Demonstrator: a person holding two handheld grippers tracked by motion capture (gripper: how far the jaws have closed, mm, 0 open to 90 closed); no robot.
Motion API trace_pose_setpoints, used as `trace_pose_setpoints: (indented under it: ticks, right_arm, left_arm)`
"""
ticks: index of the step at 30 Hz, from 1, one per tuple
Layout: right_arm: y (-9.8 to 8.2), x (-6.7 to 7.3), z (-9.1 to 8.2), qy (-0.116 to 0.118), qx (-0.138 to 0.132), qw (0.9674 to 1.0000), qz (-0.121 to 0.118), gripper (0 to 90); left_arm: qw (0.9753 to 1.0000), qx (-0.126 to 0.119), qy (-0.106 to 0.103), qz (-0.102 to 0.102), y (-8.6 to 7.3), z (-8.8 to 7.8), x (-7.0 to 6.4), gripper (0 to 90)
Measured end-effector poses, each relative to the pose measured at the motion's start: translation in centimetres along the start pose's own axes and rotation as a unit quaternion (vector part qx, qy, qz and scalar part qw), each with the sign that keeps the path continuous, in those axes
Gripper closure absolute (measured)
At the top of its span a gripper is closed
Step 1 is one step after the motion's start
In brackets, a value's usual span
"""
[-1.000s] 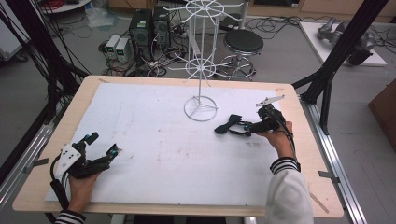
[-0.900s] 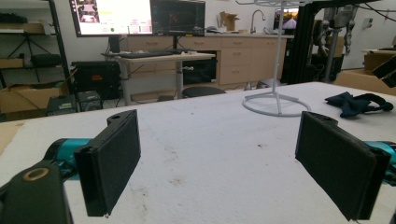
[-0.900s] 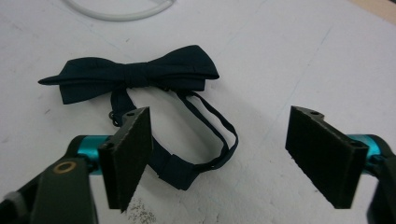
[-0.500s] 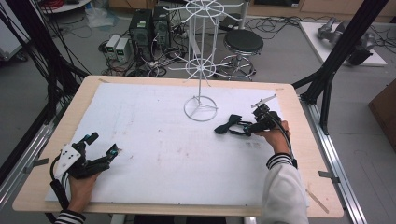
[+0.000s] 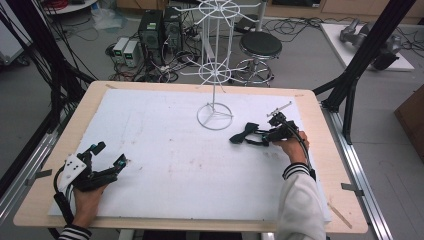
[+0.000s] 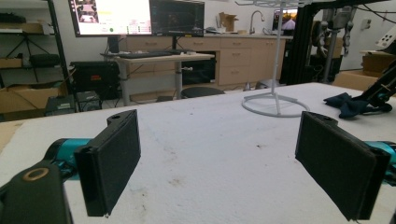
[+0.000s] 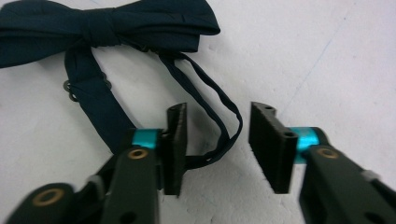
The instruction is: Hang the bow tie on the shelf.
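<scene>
A dark navy bow tie [image 5: 244, 134] lies flat on the white board [image 5: 165, 150], right of the wire stand's base. Its bow [image 7: 107, 23] is at the top of the right gripper view, and its thin strap loop [image 7: 225, 122] runs down between the jaws. My right gripper [image 5: 259, 137] [image 7: 217, 119] is low over the board. Its jaws have just been closing around that loop, but a gap remains and the pads are not pressing on it. My left gripper [image 5: 110, 154] [image 6: 218, 123] rests at the front left, wide open with nothing in it. The tie [image 6: 345, 103] is far off to its right.
A white wire display stand [image 5: 215, 116] [image 6: 275, 100] rises from the board's far middle. The wooden table edge [image 5: 320, 130] frames the board. Behind the table are a black stool [image 5: 260, 47], computer boxes [image 5: 150, 35] and cables. Black frame posts [image 5: 360, 65] stand at the right.
The right hand has sunk a little toward the board at the tie's strap, and its jaws have narrowed. The left hand and gripper have not moved.
</scene>
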State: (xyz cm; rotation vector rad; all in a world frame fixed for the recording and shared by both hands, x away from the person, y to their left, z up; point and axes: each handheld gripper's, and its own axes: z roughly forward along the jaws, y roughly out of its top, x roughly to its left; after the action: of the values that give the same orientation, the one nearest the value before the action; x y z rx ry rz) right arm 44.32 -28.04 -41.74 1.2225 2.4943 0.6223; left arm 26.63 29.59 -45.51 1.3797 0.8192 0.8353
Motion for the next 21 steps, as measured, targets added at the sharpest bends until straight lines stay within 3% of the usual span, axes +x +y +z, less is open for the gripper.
trace_pose_setpoints:
  ticks: [6, 8, 15, 18, 21]
  right_arm:
    - [0.1, 0.3, 0.1, -0.017, 0.024, 0.9996, 0.006, 87.1]
    - [0.2, 0.4, 0.1, -0.019, 0.024, 0.9994, 0.014, 87.7]
    - [0.4, 1.0, -0.2, -0.027, 0.023, 0.9994, -0.001, 88.2]
    - [0.5, 1.2, -0.5, -0.024, 0.014, 0.9996, 0.003, 88.3]
    - [0.6, 1.5, -1.3, -0.026, -0.015, 0.9996, 0.002, 88.3]
  left_arm:
    - [1.0, 0.0, 0.0, 0.0, 0.0, 0.0, 0.0, 14.5]
    - [1.0, 0.0, 0.0, 0.0, 0.0, 0.0, 0.0, 14.5]
    - [1.0, -0.001, 0.0, 0.0, 0.0, 0.0, 0.0, 14.5]
    - [1.0, -0.002, 0.001, 0.0, 0.0, 0.0, 0.0, 14.5]
    - [1.0, -0.003, 0.001, 0.0, 0.0, 0.0, -0.1, 14.5]
